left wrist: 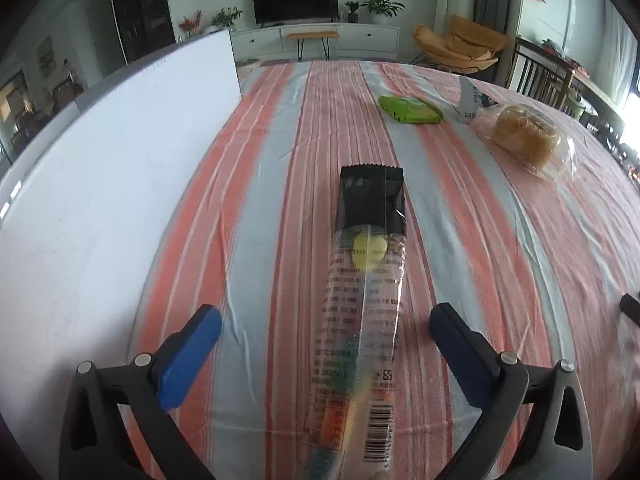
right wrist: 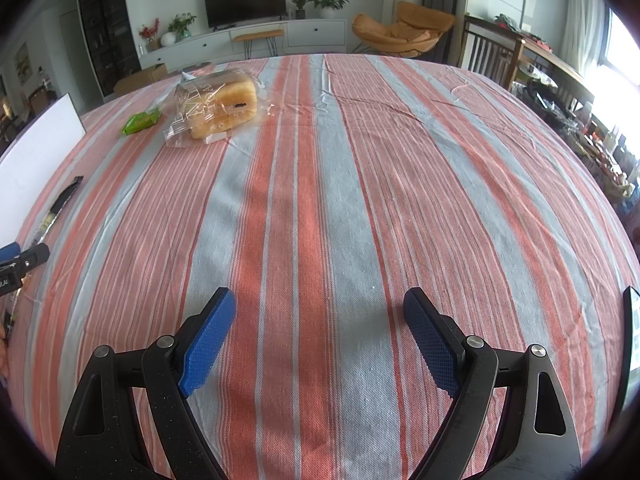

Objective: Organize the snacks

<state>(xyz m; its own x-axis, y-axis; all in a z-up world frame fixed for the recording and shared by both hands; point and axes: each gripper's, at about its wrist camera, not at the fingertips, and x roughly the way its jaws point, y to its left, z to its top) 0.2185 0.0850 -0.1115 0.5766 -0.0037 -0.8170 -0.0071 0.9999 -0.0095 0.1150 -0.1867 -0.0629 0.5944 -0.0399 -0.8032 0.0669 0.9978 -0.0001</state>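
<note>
step: placing snack | left hand-held gripper (left wrist: 324,336) spreading wide around long snack packet (left wrist: 366,280), pads apart from it | right hand-held gripper (right wrist: 318,332) hanging spread, holding nothing | next: fetching bread bag (right wrist: 218,106) well ahead on counter (right wrist: 400,160)

Both the left gripper (left wrist: 326,324) and the right gripper (right wrist: 319,310) have matte black, triangular-cutout arms, round silver pivot screws and blue pads with a ridged, knurled face.

Bread bag (right wrist: 218,110) on striped cloth (right wrist: 360,200)

A long snack packet (left wrist: 366,292), black-topped with a clear printed body, lies flat on the striped tabletop (left wrist: 480,240); green packet (left wrist: 410,109) and bagged bread (left wrist: 524,136) beyond.
</note>
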